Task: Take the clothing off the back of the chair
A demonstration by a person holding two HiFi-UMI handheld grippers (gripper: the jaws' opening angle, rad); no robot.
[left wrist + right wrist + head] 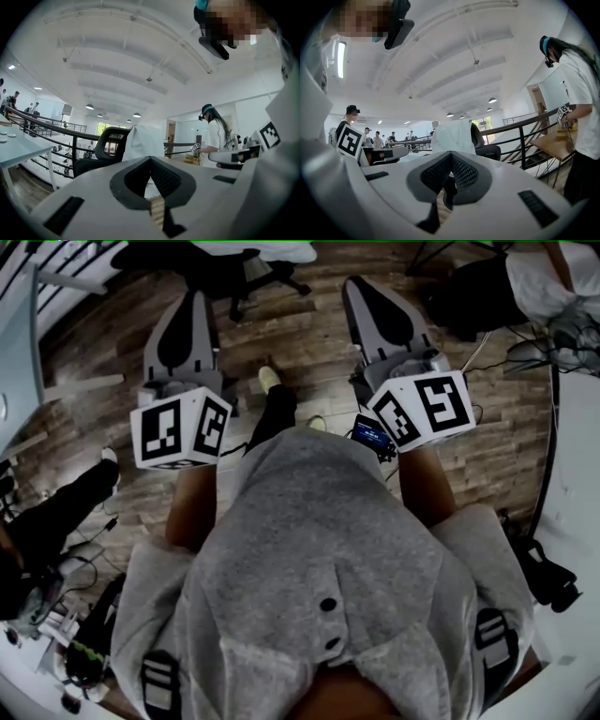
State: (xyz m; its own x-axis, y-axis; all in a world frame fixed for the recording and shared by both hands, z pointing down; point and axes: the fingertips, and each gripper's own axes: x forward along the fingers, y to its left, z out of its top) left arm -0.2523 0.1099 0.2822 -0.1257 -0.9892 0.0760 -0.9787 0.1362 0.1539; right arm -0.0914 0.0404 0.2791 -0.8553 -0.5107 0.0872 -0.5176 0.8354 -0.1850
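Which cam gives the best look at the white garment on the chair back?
Left gripper view: the white garment hangs on the black chair, both plain to see. Right gripper view shows the garment too, but it hides most of the chair. Head view catches only a white sliver at its top edge.

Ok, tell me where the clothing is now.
The white clothing is draped over the back of the black chair, straight ahead, centred just above the jaws in each gripper view.
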